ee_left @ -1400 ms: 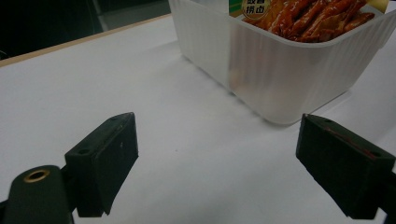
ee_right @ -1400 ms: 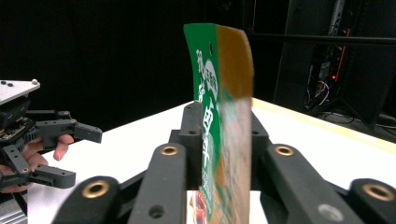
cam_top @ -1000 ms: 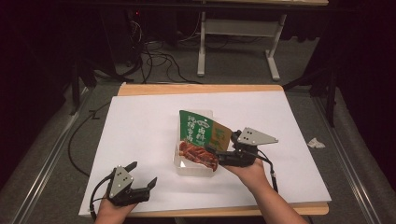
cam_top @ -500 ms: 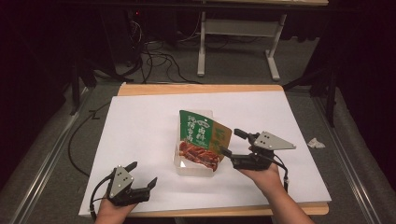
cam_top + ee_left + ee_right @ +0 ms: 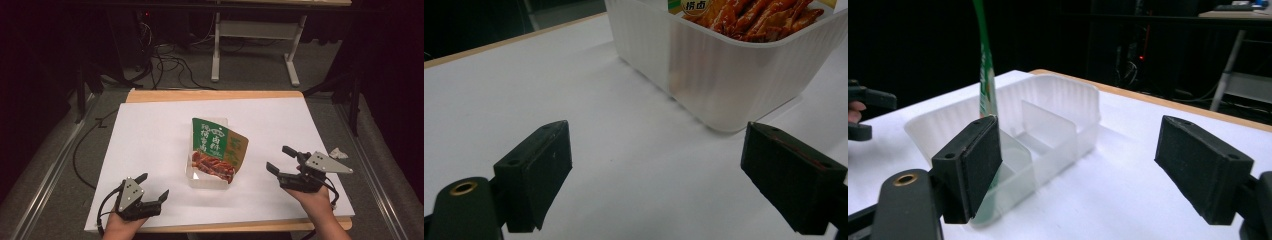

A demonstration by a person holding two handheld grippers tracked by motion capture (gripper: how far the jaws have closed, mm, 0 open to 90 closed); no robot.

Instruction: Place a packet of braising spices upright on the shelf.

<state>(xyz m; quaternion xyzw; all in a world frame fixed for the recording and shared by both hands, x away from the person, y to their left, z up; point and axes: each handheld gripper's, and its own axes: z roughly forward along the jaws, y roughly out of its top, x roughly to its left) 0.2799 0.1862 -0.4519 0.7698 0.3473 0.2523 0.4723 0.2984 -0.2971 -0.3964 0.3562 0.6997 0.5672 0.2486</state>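
Note:
A clear white plastic tray [image 5: 206, 179] sits mid-table with a green and orange snack packet [image 5: 218, 147] leaning upright in it. My right gripper [image 5: 278, 158] hangs open to the tray's right, well apart from it, jaws toward the packet. Near the front edge my left gripper [image 5: 153, 185] is open, short of the tray's near-left corner. The left gripper view has the tray wall [image 5: 724, 75] and the packet's red food print [image 5: 754, 15] just beyond the spread jaws [image 5: 659, 140]. In the right gripper view the divided tray [image 5: 1058, 115] and the packet's thin green edge [image 5: 985, 85] lie past the open jaws [image 5: 1078, 135].
White paper [image 5: 150, 130] covers the wooden table [image 5: 210, 95]. A crumpled white scrap [image 5: 339, 152] lies on the grey floor at the right. Cables [image 5: 165, 55] and a white desk frame [image 5: 250, 30] stand behind the table. The far left gripper [image 5: 868, 110] shows in the right gripper view.
My right gripper has drawn back to the right, away from the packet it was against, and stands open. The packet stays leaning in the tray. The left gripper has not moved.

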